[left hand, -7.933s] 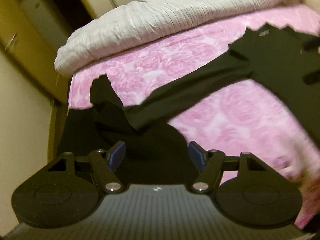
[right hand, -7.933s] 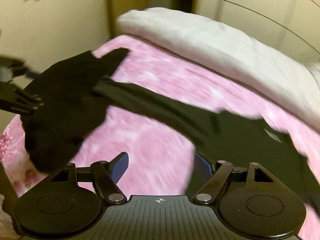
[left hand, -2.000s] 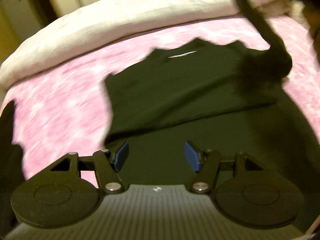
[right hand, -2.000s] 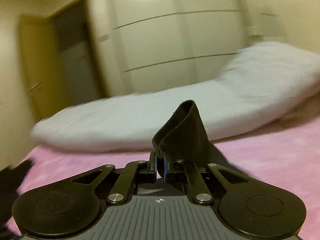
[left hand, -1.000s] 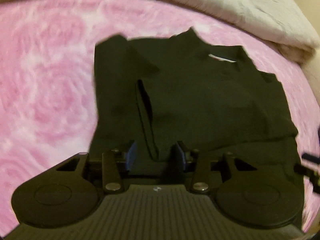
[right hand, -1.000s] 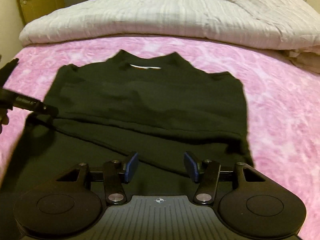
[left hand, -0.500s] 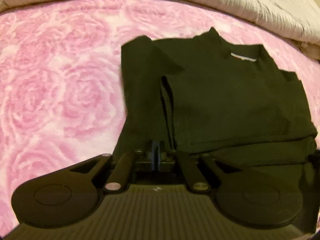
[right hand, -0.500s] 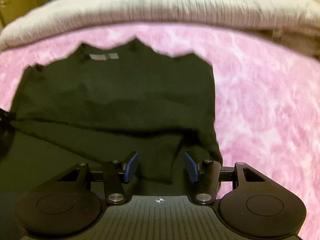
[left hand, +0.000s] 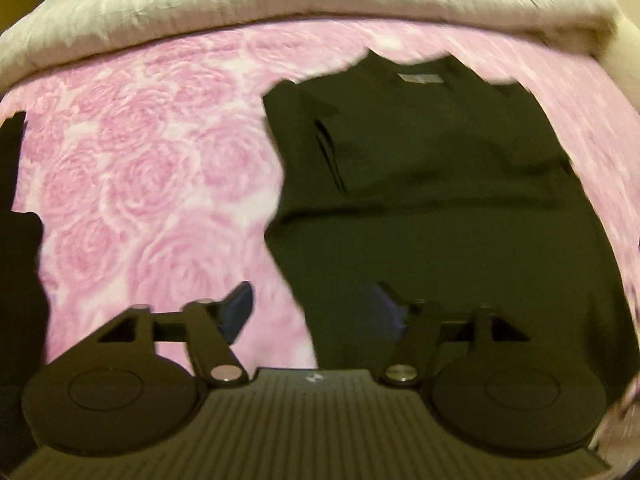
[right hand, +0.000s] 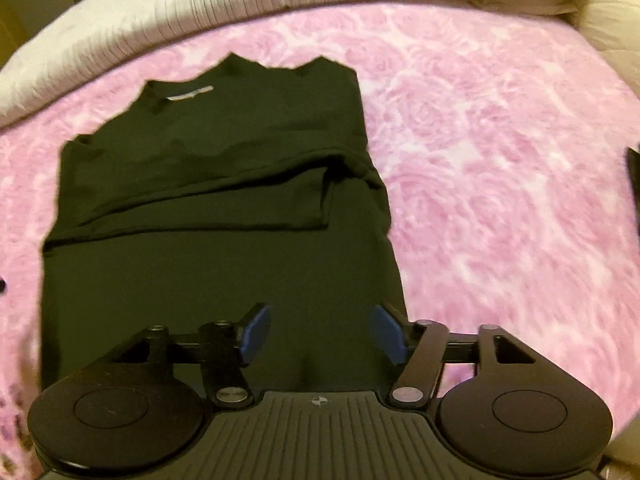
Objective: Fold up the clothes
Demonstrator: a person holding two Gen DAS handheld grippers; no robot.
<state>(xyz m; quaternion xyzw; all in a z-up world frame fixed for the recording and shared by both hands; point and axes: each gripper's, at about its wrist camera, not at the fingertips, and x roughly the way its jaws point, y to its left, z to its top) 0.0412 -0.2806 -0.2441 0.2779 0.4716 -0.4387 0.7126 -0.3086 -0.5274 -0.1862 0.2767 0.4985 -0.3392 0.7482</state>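
**A:** ok so what's in the shot? Biggest thing first.

**B:** The bed (right hand: 500,168), pink rose-print cover filling most of both views. A rolled-up white duvet (left hand: 200,4) runs along the far edge, 10 to 2 o'clock.

**A:** And the shirt?

**B:** Black shirt (right hand: 208,200) lying flat on the bed, collar end at 12 o'clock with a pale neck label (right hand: 190,94) showing. Both sleeves are folded in across the chest, so it's a long rectangle. In the right wrist view it sits left of centre; in the left wrist view it's over at 1 to 4 o'clock. There's also some other dark cloth (left hand: 18,240) at 9 o'clock in the left view, too cut off to say what it is.

**A:** Hand-held grippers?

**B:** 2 of them, both spread wide with nothing between the blue pads. Right hand-held gripper (right hand: 318,334) is over the shirt's hem end near its right edge. Left hand-held gripper (left hand: 314,308) straddles the shirt's left edge, 1 finger over pink cover, the other over black fabric. Can't tell if either touches the cloth, it's blurry down there.
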